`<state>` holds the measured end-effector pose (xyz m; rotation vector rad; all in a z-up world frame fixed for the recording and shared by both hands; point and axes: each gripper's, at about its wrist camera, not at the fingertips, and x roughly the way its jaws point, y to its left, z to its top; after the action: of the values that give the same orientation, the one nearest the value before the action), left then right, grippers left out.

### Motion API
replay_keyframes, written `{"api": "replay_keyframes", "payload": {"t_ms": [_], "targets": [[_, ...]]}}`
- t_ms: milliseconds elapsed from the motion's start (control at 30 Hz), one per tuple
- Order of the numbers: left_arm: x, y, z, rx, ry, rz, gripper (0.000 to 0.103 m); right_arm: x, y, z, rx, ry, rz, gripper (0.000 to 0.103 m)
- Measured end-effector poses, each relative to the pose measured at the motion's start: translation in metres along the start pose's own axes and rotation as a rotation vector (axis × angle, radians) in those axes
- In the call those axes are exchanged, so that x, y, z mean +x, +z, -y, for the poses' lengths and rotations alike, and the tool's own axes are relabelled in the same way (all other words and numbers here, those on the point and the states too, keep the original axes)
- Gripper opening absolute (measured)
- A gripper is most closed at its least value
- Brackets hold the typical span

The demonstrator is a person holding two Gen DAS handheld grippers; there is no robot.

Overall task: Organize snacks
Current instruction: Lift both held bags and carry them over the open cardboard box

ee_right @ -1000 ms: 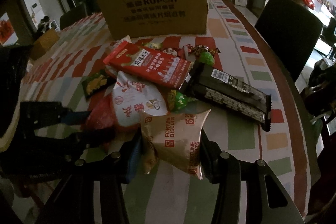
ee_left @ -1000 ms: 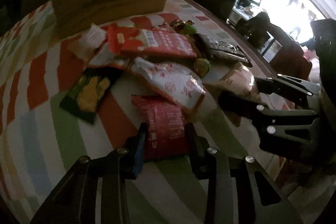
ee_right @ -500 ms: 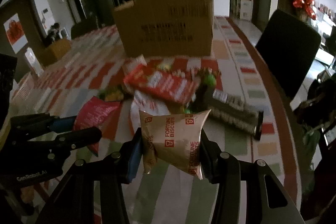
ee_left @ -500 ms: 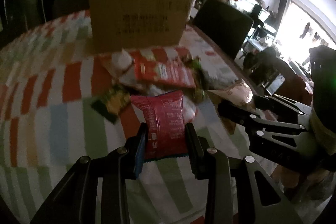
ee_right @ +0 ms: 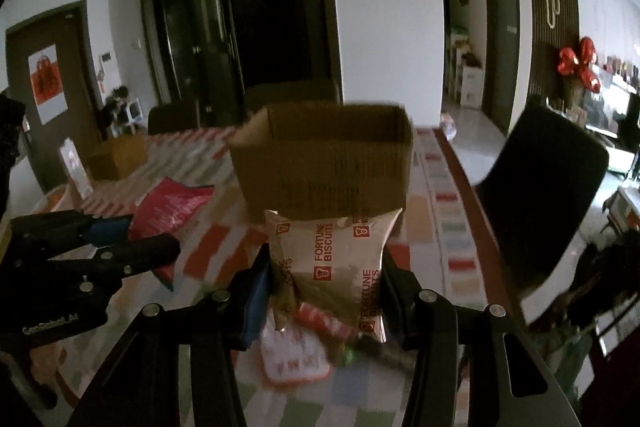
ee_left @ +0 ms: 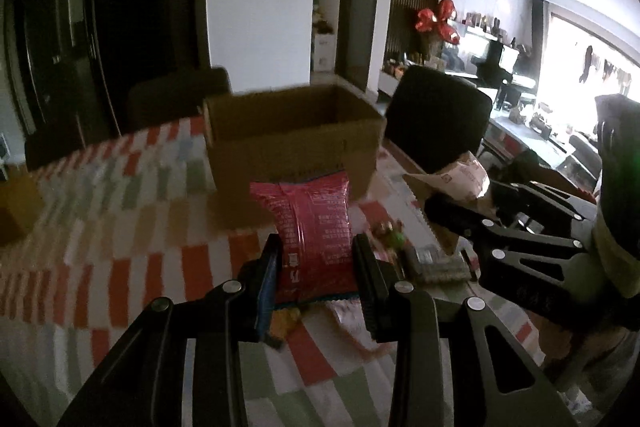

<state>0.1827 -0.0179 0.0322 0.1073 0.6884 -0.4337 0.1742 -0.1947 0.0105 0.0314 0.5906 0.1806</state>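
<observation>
Left gripper (ee_left: 316,263): jaws narrow, clamped on the lower sides of a pink-red foil snack packet w/ printed text (ee_left: 314,227). Packet stands upright between the pads, clear of the table, top edge overlapping the near wall of the open brown cardboard box (ee_left: 292,143) as seen from the left wrist view. Grip is low on the packet, prob. so the bulk leads over the box rim for a drop-in; judged, not confirmed.

Centre: box sits on the striped red/white/green tablecloth (ee_left: 120,227), top flaps open, interior visible, no lid in the way. The near wall is the only obstacle between both packets and the opening; each must pass above it.

Below/between grippers: remaining snack pile, incl. a yellow-green pack (ee_left: 284,319), a white pack w/ red print (ee_right: 294,353), a dark bar wrapper (ee_left: 436,263) and small round sweets (ee_left: 390,233). Not in the travel path.

Right gripper (ee_right: 326,283): jaws mid-width, holding a tan foil "FORTUNE BISCUITS" pouch (ee_right: 334,259) by its sides, upright, clear of the table, top edge in front of the box wall. Same low grip, same likely reason.

Far right: black chair back (ee_right: 540,195) beside the table edge, well apart from the box; no interference expected. The two grippers are close side by side; keep them apart on approach.
</observation>
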Motion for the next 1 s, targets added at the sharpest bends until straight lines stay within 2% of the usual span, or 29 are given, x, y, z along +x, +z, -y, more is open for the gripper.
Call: {"api": "replay_keyframes", "payload": {"t_ms": [133, 367, 700, 1000], "targets": [[0.000, 0.022, -0.007, 0.007, 0.014, 0.032, 0.035, 0.002, 0.027, 0.001, -0.004, 0.011, 0.039, 0.050], [0.015, 0.052, -0.019, -0.011, 0.003, 0.041, 0.035, 0.019, 0.061, 0.008, -0.003, 0.021, 0.062, 0.050], [0.050, 0.088, -0.035, -0.037, 0.001, 0.041, 0.035, 0.051, 0.099, 0.024, 0.001, 0.005, 0.049, 0.050], [0.097, 0.115, -0.051, -0.059, -0.001, -0.007, 0.035, 0.094, 0.129, 0.035, -0.011, -0.025, -0.001, 0.050]]}}
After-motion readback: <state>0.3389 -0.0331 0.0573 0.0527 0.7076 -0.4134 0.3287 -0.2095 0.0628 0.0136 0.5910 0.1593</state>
